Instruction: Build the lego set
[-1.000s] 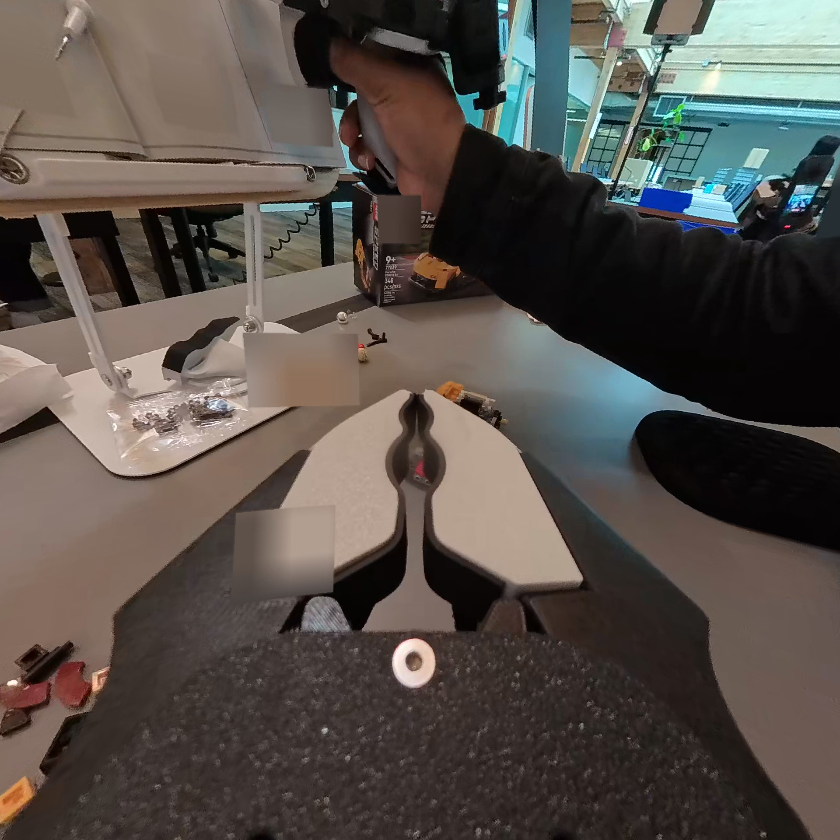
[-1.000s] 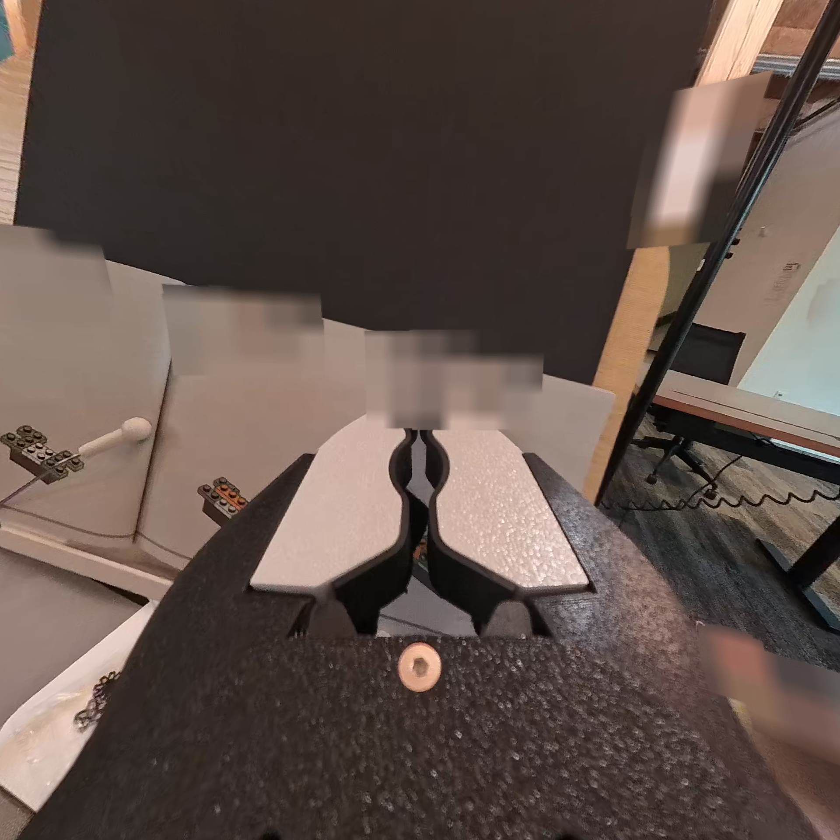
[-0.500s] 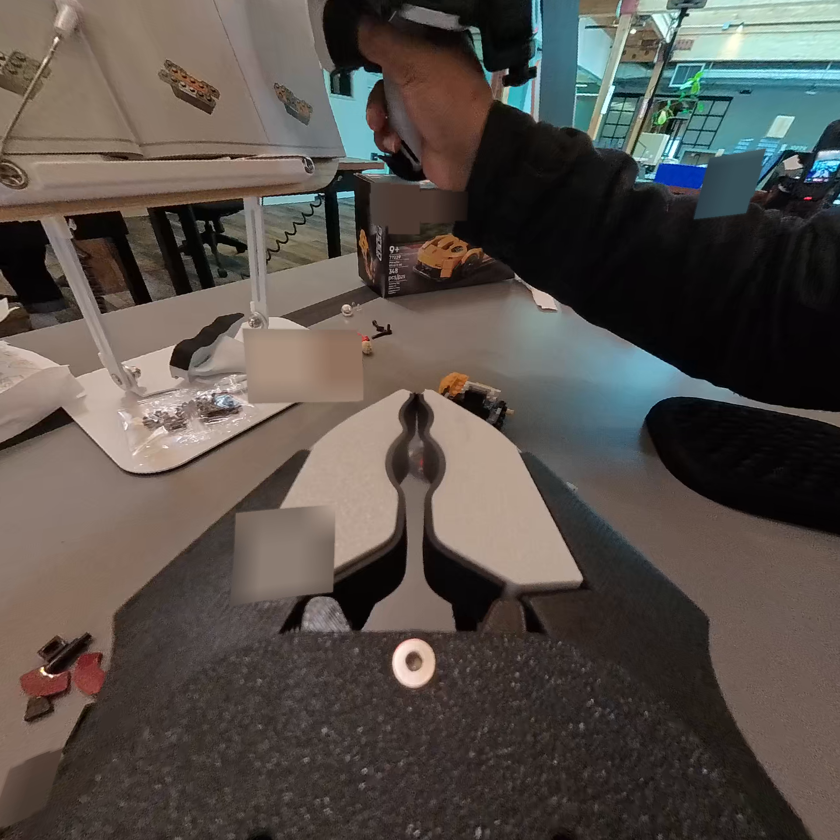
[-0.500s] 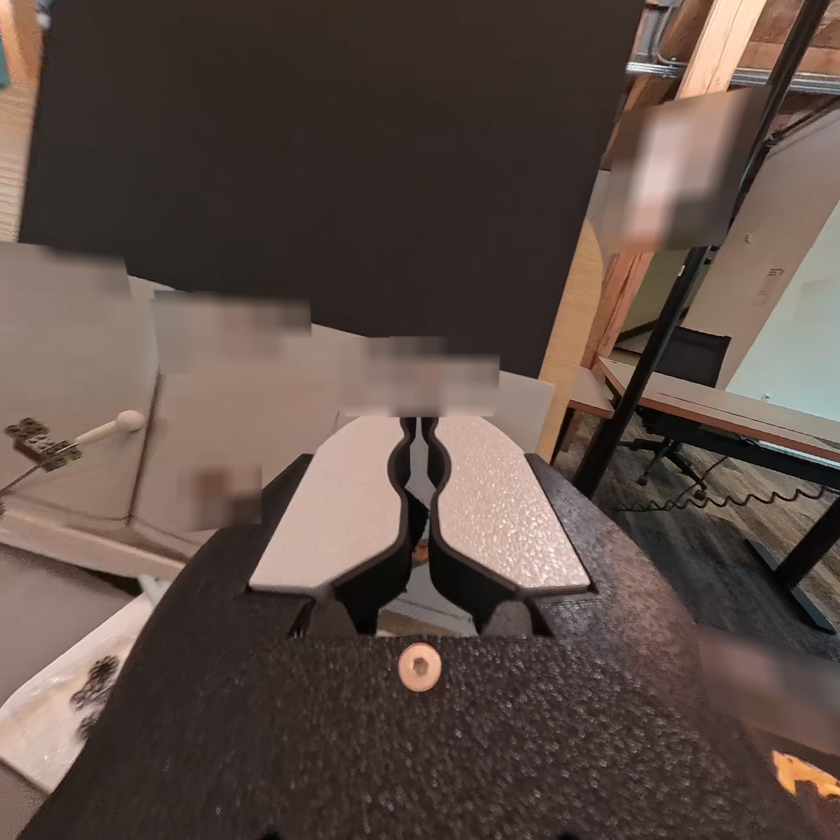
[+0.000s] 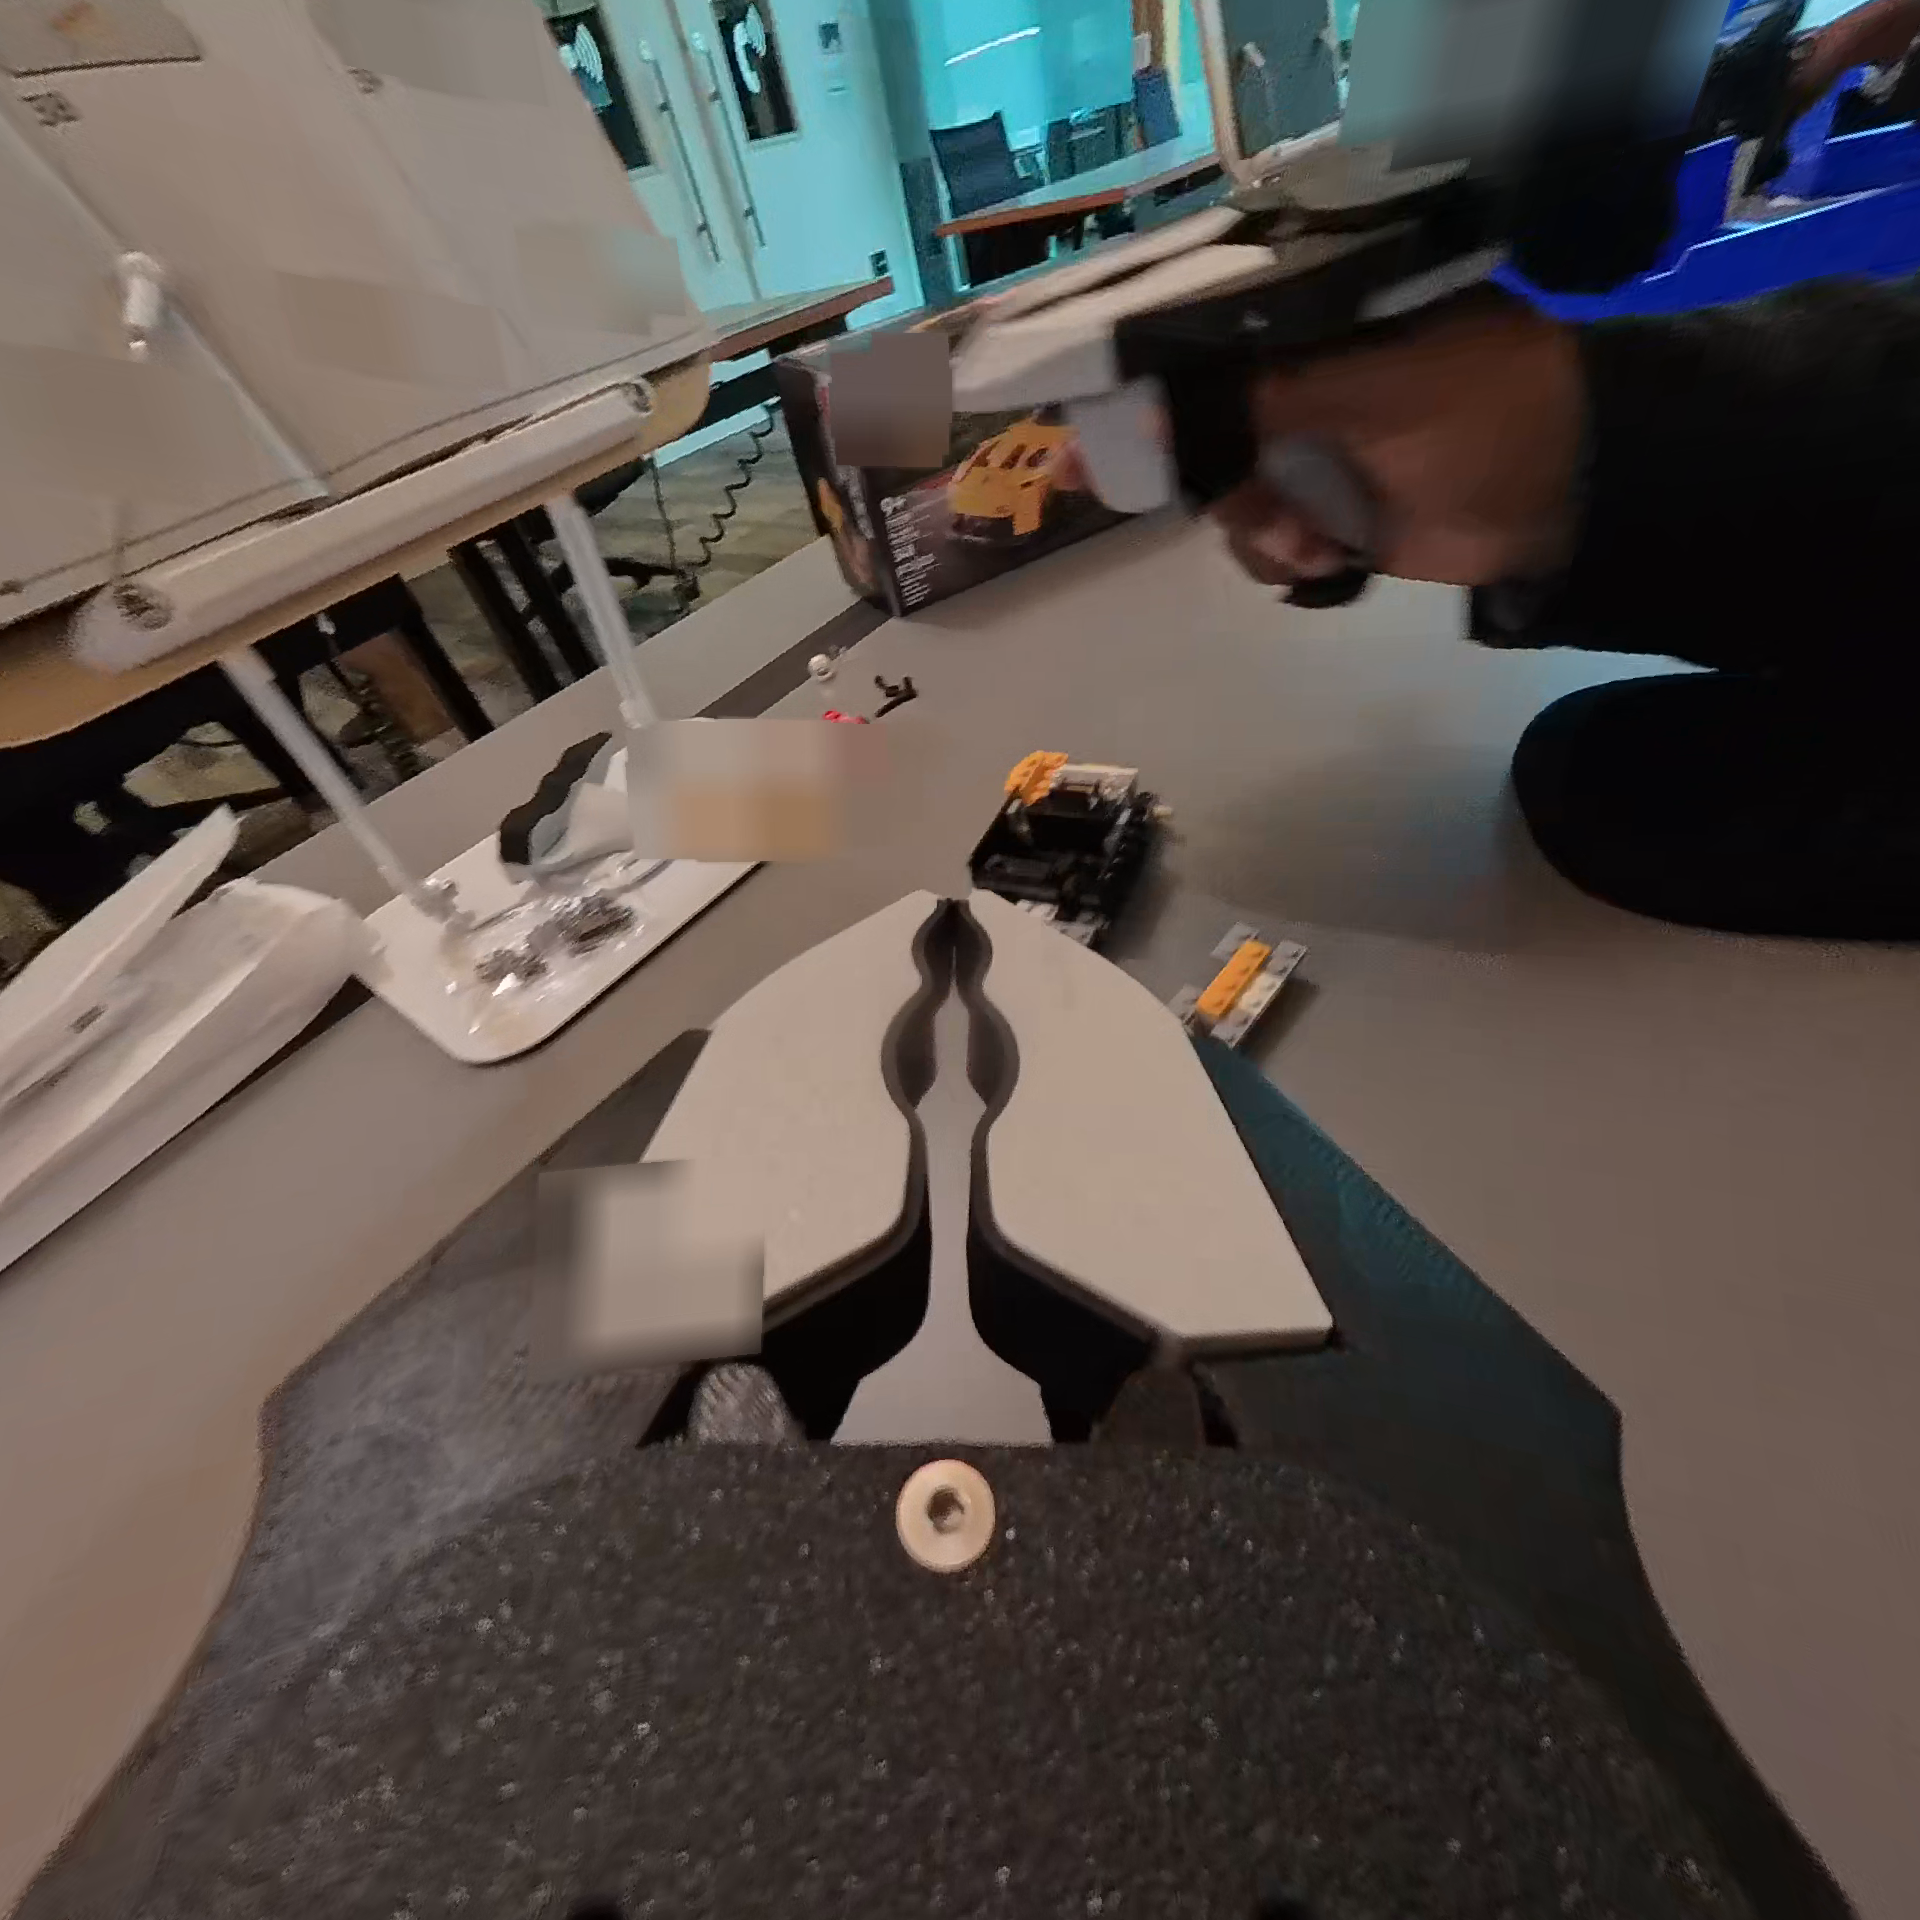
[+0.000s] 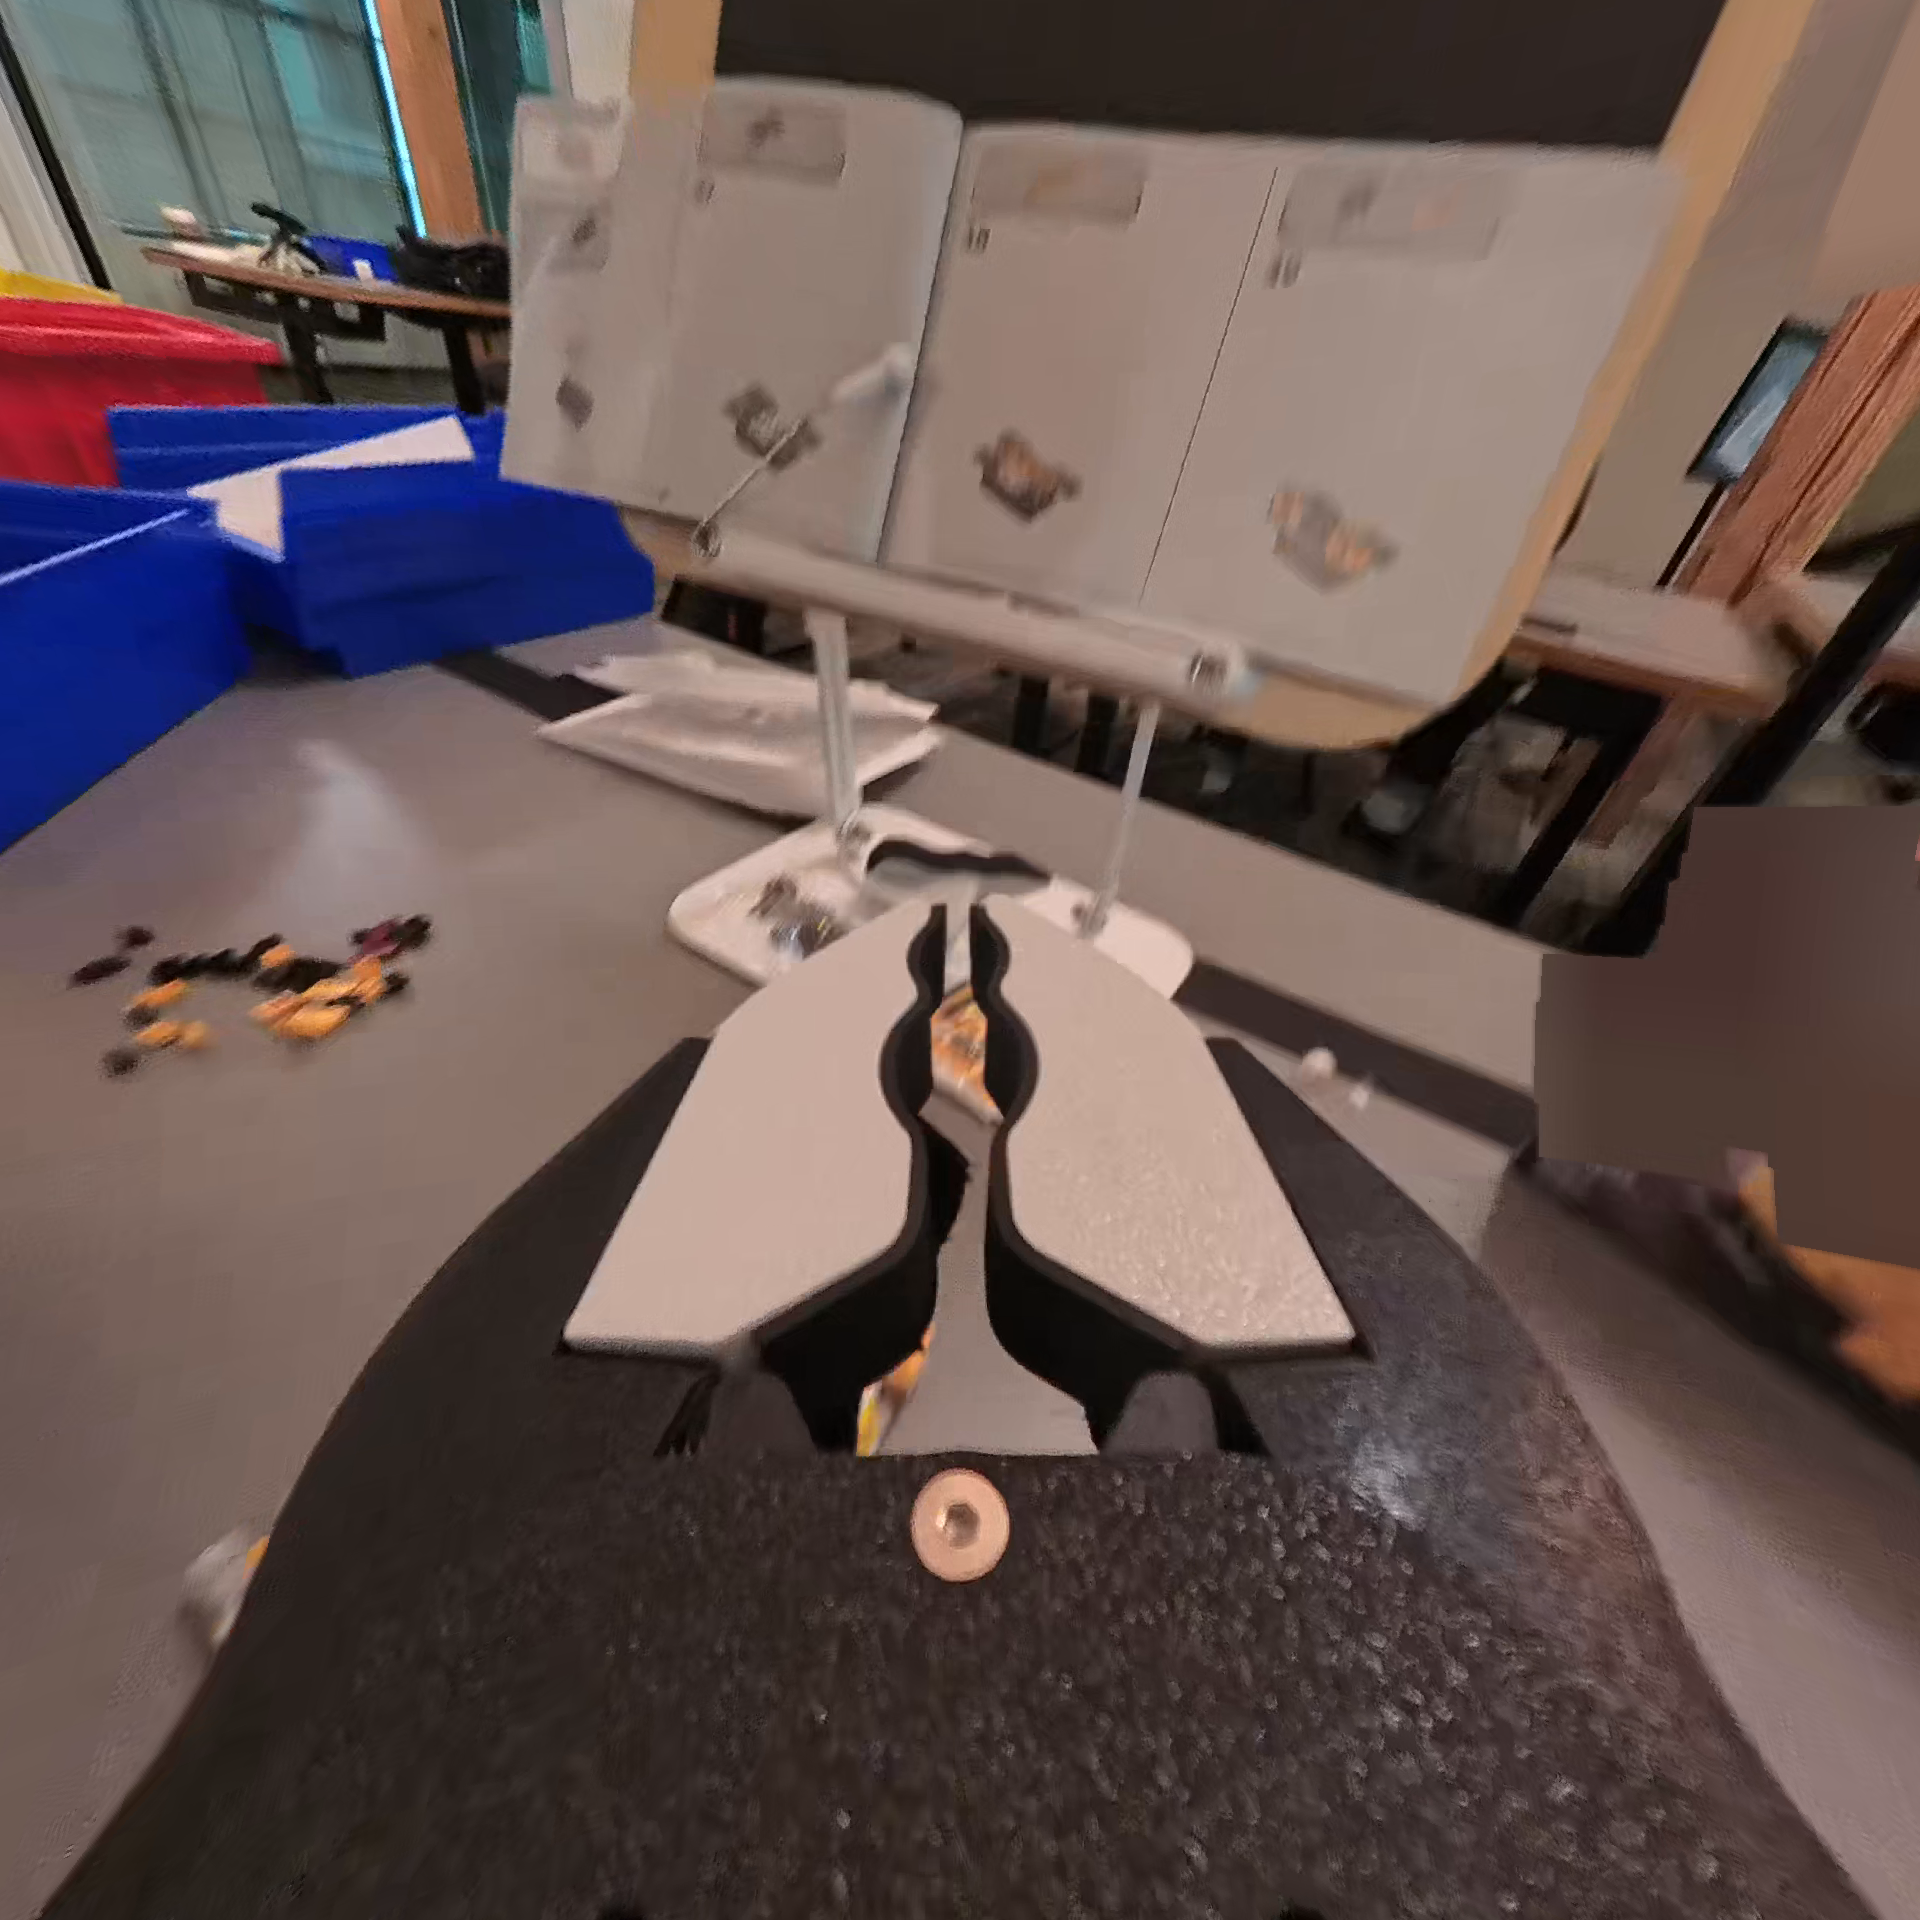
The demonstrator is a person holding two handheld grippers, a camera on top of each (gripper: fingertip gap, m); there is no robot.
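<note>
Left wrist view: left gripper point(image 5: 951, 914) low over the grey table point(image 5: 1455, 1195), fingertips pressed together, nothing between them. Just past the tips, right, a small grey-and-orange plate piece point(image 5: 1242, 982) lies flat. Beyond it the black partly built model point(image 5: 1065, 831), with an orange brick on its far-left corner, sits on the table, apart from the plate piece. Left of the tips, the white stand base point(image 5: 499, 997) carries a clear bag of small dark parts point(image 5: 556, 940). Further left, white bags point(image 5: 145, 997). Above, the manual point(image 5: 312, 260) rests open on the stand, blurred. Far centre, a few tiny loose parts point(image 5: 883, 691), then the set box point(image 5: 956, 499). Far right, a hand point(image 5: 1434, 457) holds the right gripper point(image 5: 997, 364) raised above the box; motion blur.

Right wrist view: right gripper point(image 6: 958, 914) has its tips a narrow slit apart. Something orange and white shows through the gap between the fingers; cannot tell whether it is gripped or lies on the table below. Near left, a scatter of black and orange bricks point(image 6: 260, 987) on the table. Ahead, the stand base and open manual. Far left, blue bins point(image 6: 312, 540) and a red bin point(image 6: 94, 384).
</note>
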